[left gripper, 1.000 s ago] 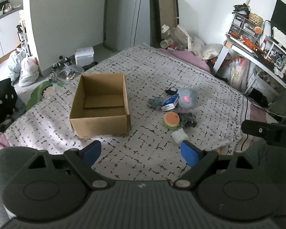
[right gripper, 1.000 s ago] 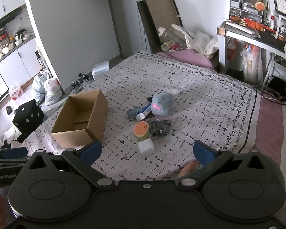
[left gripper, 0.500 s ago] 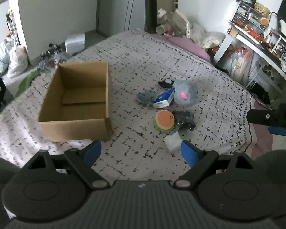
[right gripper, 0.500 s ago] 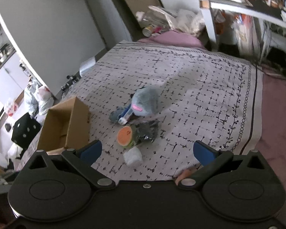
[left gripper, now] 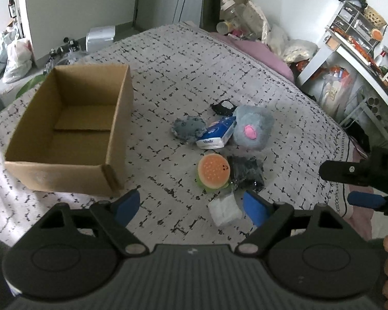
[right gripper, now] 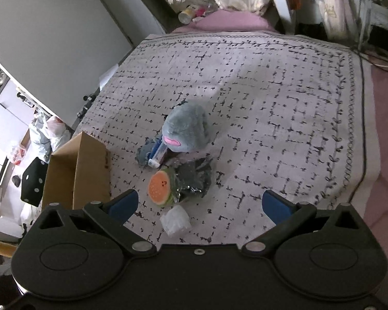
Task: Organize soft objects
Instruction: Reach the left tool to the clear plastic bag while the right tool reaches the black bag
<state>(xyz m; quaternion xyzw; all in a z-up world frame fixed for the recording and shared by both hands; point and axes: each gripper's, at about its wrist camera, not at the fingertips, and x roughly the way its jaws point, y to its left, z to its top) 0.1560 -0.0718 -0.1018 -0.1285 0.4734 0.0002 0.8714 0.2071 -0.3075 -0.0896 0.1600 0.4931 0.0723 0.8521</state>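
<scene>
1. While both grippers hang over the bed [left gripper: 183, 59], neither one has anything in it. The left gripper [left gripper: 191, 205] has its blue fingers spread wide apart, and same deal with the right gripper [right gripper: 199, 204].
2. Cardboard box [left gripper: 64, 129] sits at the left of the left wrist frame, top open.
3. Soft stuff is piled up mid-frame: grey plush [left gripper: 252, 130] with a pink patch, a blue tissue pack [left gripper: 216, 135] leaning on it, and a small grey toy [left gripper: 187, 129] just left of that.
4. Lower down, the burger squishy [left gripper: 213, 174] touches a dark plastic bag [left gripper: 247, 175].
5. White wad [left gripper: 225, 210] lies nearest, between the left gripper's fingers in the picture.
</scene>
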